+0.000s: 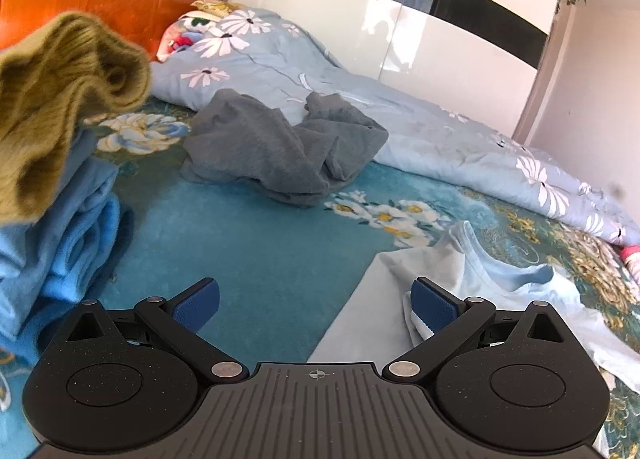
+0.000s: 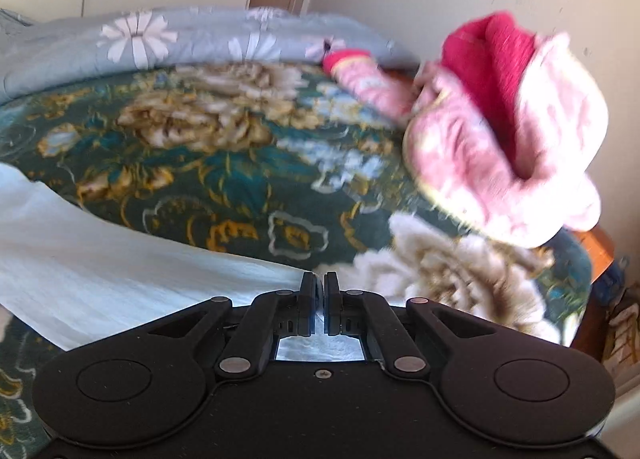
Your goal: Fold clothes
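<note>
A pale blue T-shirt [image 1: 472, 271] lies flat on the teal floral bedspread [image 1: 260, 243], its neckline toward the right. My left gripper [image 1: 316, 305] hovers open at the shirt's left edge; the right blue pad [image 1: 434, 305] sits over a fold of the cloth, the left pad over bare bedspread. In the right wrist view my right gripper [image 2: 319, 293] is shut on the edge of the same pale shirt [image 2: 100, 267], which stretches away to the left. The picture there is blurred by motion.
A crumpled grey garment [image 1: 280, 147] lies mid-bed. Folded blue clothes [image 1: 60, 243] with an olive knit [image 1: 52, 99] on top sit at the left. A floral quilt [image 1: 420, 115] runs along the wardrobe. A pink and red garment [image 2: 508, 131] rests near the bed corner.
</note>
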